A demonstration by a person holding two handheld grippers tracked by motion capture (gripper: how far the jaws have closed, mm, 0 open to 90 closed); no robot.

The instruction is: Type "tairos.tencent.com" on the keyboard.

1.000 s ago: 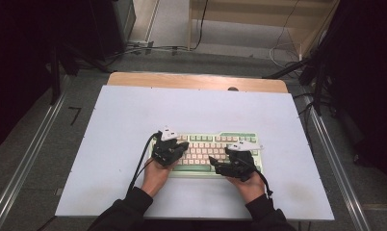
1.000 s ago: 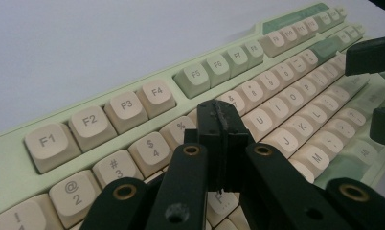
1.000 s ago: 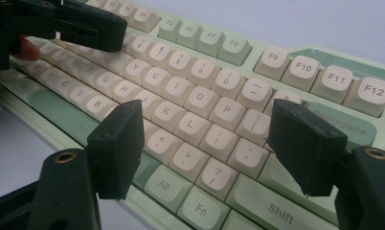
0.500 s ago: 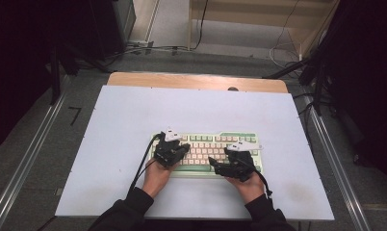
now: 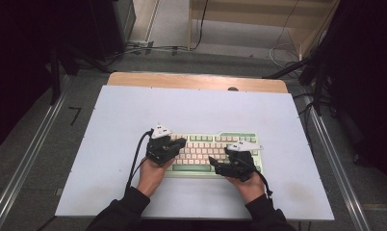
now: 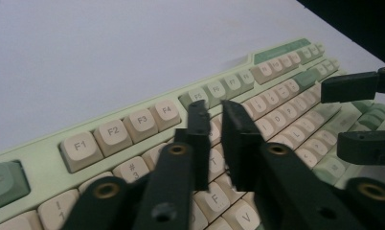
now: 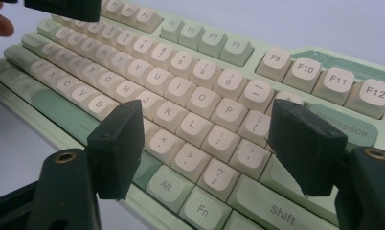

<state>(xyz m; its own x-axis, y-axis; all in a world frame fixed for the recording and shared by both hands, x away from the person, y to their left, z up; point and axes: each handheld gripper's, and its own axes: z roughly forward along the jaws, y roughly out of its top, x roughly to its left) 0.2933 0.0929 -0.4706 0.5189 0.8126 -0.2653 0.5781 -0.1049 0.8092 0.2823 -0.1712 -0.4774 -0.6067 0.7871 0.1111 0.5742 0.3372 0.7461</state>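
A pale green keyboard [image 5: 206, 147] with cream keys lies on the white table [image 5: 134, 110], near the front edge. My left gripper [image 5: 182, 143] hovers over its left half, above the number and letter rows. In the left gripper view its jaws [image 6: 215, 112] have just been opening. They stand a narrow gap apart with nothing between them. My right gripper [image 5: 214, 164] sits low over the keyboard's right half. In the right gripper view it [image 7: 205, 115] is open wide, with keys [image 7: 214, 103] showing between the fingertips and nothing held.
A wooden strip [image 5: 196, 81] runs along the table's far edge. Metal rails [image 5: 32, 159] flank the table on both sides. Cables [image 5: 153, 48] lie on the floor beyond, and each gripper trails a black cable [image 5: 134, 166] toward the person.
The left gripper has shifted slightly left and away over the keyboard. The right hand has kept still.
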